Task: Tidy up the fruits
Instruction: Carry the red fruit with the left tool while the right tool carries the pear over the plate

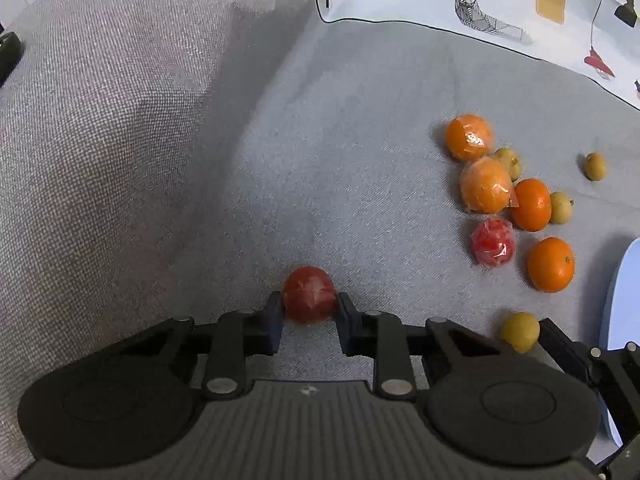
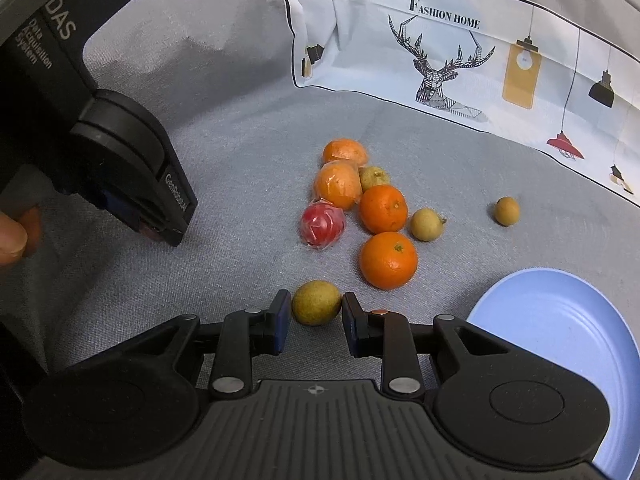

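Observation:
My left gripper (image 1: 310, 306) is shut on a red wrapped fruit (image 1: 309, 294), low over the grey sofa seat. My right gripper (image 2: 316, 312) has its fingers around a small yellow-green fruit (image 2: 316, 302) that lies on the seat; small gaps show on both sides. That fruit and the right gripper's finger also show in the left wrist view (image 1: 519, 330). A cluster of oranges (image 2: 388, 260), wrapped oranges (image 2: 338, 184), another red wrapped fruit (image 2: 322, 226) and small yellow-green fruits (image 2: 427, 224) lies ahead. The left gripper's body (image 2: 132, 168) shows at the left of the right wrist view.
A light blue plate (image 2: 560, 320) lies on the seat at the right. A white printed cushion (image 2: 460, 48) leans at the back. The sofa armrest (image 1: 100, 120) rises on the left.

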Available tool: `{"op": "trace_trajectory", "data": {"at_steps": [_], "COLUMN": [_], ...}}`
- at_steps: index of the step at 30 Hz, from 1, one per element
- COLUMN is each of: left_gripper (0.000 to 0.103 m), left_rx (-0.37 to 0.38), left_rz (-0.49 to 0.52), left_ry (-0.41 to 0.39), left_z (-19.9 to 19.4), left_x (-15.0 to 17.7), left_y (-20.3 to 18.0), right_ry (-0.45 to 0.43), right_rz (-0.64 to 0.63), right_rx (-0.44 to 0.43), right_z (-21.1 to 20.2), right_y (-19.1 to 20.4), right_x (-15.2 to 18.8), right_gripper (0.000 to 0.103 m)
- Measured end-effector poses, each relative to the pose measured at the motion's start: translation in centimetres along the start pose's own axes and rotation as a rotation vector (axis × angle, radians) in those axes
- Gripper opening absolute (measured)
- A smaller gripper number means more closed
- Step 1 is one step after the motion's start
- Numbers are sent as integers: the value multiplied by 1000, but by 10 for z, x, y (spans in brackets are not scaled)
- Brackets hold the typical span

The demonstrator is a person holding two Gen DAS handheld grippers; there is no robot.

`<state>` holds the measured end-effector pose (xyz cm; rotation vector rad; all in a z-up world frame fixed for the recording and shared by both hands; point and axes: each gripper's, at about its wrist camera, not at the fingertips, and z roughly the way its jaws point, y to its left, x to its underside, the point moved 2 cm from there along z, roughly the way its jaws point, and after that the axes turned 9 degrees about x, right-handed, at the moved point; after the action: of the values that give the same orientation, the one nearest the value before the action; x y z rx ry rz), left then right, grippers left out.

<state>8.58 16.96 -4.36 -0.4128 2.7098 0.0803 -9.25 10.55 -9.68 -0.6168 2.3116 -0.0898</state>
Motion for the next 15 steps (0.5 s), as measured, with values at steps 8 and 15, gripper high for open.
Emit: {"op": "trace_trajectory", "data": {"at_steps": [8, 15], "left_gripper": [30, 30], "left_rx": [26, 125], "left_rz": [21, 72], "left_ry": [-38, -155], "left_z": [-13, -46], "left_x": [5, 13], "left_y": [0, -8], "right_ry": [5, -7], "right_rz": [-3, 27], "right_rx": [24, 64], "right_z": [-3, -30], "right_y": [0, -18], "right_x": [0, -5], "right_gripper": [29, 29]}}
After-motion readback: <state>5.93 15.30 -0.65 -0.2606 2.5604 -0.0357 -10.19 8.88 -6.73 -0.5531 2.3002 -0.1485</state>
